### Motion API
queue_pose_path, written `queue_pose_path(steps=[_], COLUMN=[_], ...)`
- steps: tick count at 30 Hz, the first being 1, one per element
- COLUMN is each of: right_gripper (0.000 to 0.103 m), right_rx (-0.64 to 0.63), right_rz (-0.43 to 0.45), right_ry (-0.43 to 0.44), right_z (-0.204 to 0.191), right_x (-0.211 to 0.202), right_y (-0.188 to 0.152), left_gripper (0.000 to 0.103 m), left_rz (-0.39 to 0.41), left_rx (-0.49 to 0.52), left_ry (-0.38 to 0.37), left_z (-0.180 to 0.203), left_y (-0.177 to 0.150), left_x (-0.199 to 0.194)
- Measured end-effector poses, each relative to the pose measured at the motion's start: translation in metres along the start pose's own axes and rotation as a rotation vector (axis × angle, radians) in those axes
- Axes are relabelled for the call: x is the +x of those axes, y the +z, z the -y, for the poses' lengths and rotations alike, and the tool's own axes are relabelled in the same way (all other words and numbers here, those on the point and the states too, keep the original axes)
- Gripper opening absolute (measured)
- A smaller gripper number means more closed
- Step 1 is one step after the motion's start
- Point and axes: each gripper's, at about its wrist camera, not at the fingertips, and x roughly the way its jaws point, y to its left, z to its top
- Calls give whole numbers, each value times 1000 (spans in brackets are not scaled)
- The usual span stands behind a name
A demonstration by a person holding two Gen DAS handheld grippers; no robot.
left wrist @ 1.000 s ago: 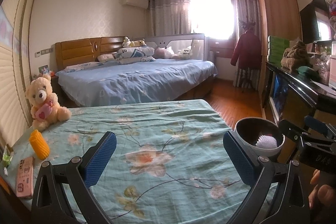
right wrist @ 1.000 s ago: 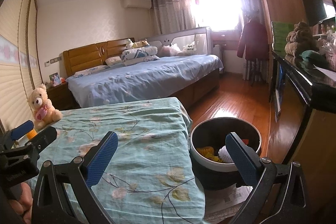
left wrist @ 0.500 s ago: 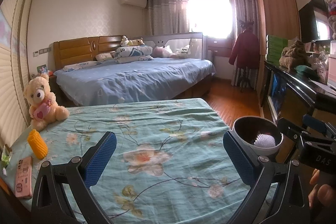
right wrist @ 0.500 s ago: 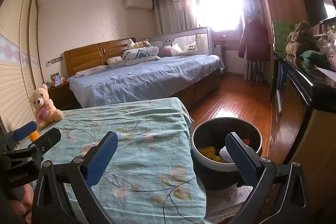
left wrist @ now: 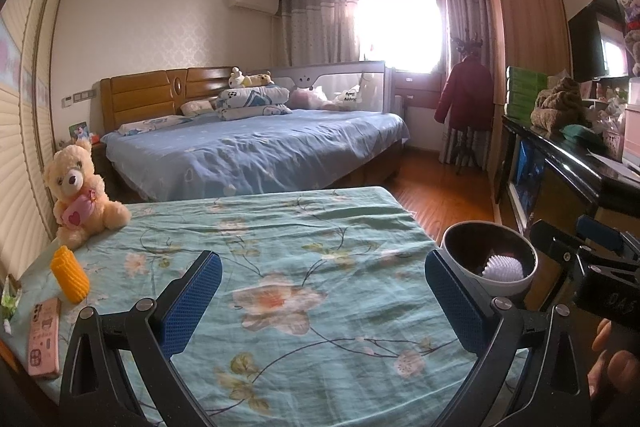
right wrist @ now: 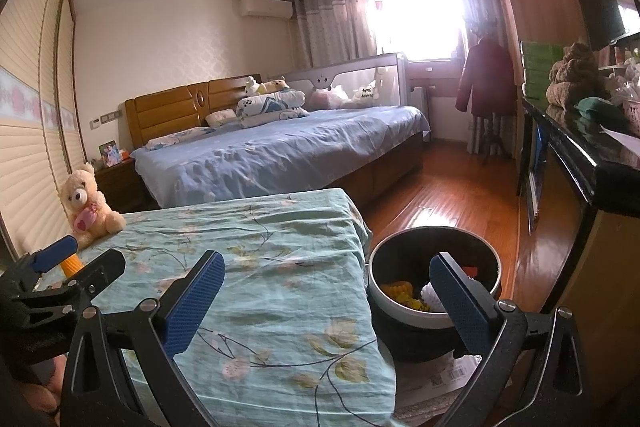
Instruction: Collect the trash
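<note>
Both grippers (left [left wrist: 320, 301], right [right wrist: 326, 301]) gape wide, empty, above the floral bedspread [left wrist: 280, 239].

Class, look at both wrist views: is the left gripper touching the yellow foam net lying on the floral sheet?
Apart. The left wrist view shows the left gripper open and empty, with bare floral sheet between it and the yellow foam net.
</note>
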Motion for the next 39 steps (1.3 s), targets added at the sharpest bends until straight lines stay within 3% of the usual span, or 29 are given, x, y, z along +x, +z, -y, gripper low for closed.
queue_pose_path(steps=[39], right_gripper=[103], right_rx=[-2], right_rz=[-6], right_ry=[14], right_z=[-6], right_x=[-2], right_y=[5], left_gripper=[102], left_rz=[-6], left_rx=[3], left_ry=[-9], left_z=[-1], left_y=[1], left_x=[3])
